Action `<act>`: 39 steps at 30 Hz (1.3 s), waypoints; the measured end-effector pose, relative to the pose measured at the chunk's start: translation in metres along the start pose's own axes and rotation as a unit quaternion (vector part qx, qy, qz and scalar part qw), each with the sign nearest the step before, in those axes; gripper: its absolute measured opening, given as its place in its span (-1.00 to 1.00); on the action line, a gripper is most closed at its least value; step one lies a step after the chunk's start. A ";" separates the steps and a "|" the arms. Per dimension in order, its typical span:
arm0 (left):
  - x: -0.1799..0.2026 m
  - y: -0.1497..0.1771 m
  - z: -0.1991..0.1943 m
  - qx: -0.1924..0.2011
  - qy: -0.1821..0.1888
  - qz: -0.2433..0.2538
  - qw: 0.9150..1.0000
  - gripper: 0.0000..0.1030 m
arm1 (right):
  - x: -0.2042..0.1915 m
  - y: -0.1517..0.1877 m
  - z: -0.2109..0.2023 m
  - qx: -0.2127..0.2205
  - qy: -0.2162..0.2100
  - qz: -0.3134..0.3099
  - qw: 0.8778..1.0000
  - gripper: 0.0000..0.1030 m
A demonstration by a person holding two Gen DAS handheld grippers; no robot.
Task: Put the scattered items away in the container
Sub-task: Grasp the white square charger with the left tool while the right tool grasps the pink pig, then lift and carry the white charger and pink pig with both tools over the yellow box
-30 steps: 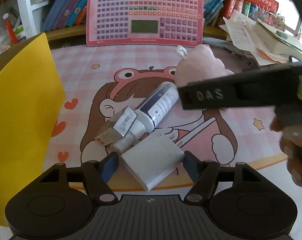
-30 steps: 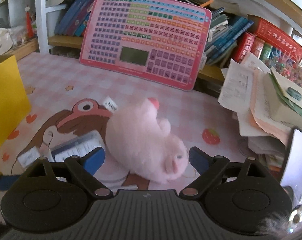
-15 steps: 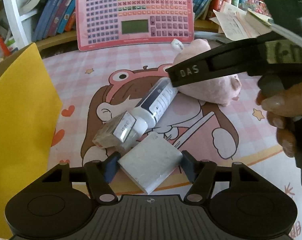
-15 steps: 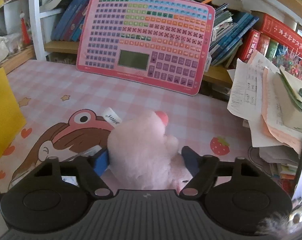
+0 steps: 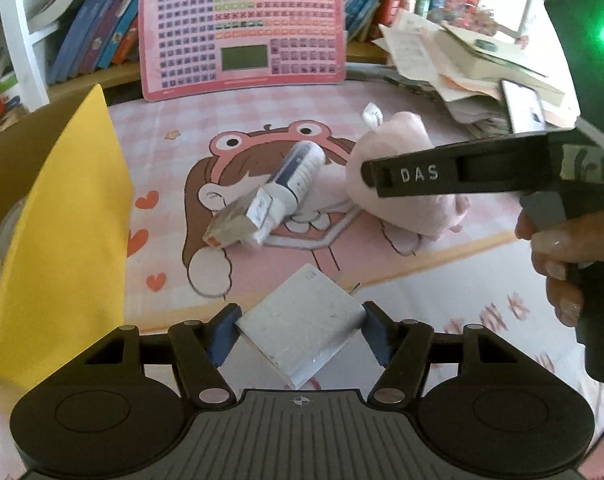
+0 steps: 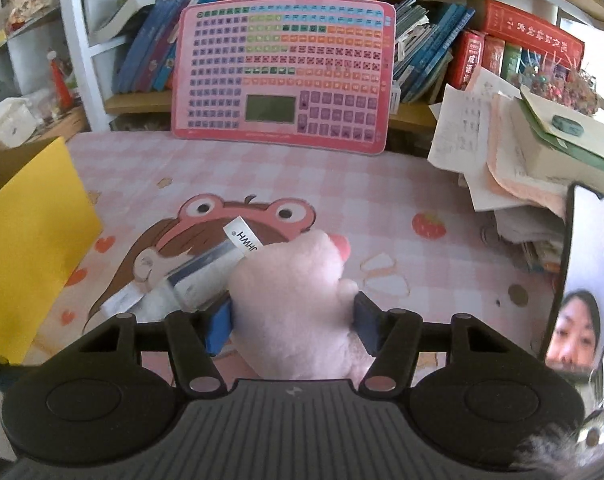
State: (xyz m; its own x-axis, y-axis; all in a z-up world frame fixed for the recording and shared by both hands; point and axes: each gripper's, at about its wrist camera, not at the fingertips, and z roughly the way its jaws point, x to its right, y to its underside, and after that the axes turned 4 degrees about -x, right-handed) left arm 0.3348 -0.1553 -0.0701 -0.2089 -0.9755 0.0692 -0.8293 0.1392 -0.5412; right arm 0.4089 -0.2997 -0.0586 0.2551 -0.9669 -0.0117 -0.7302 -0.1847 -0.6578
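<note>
Plush toy (image 6: pixel 298 304), its tag reading "HWH", sits clamped in our right gripper (image 6: pixel 294 320), whose jaws just closed; "DAS" marks its side. Our left gripper (image 5: pixel 300 330) grips the white box (image 5: pixel 302 328), now lifted off the surface (image 5: pixel 422 280) toward 6 o'clock.

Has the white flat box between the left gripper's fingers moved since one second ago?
Yes. The white box, clamped in the left gripper, came toward the camera, away from the tube it lay against.

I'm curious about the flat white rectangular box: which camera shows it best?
The left wrist view: the flat white rectangular box sits whole and unobstructed between the left gripper pads, which press its corners. The right wrist view does not show it.
</note>
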 end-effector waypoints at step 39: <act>-0.142 0.144 -0.173 0.046 0.090 -0.065 0.993 0.26 | -0.184 0.129 -0.163 -0.031 -0.012 0.047 0.998 0.14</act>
State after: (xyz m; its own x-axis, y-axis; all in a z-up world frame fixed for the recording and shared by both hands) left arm 0.1550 0.0323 -0.0132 -0.1986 -0.9369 0.2878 -0.8057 -0.0111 -0.5922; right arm 0.1640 -0.1741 -0.0183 0.1975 -0.9762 -0.0892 -0.7898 -0.1045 -0.6044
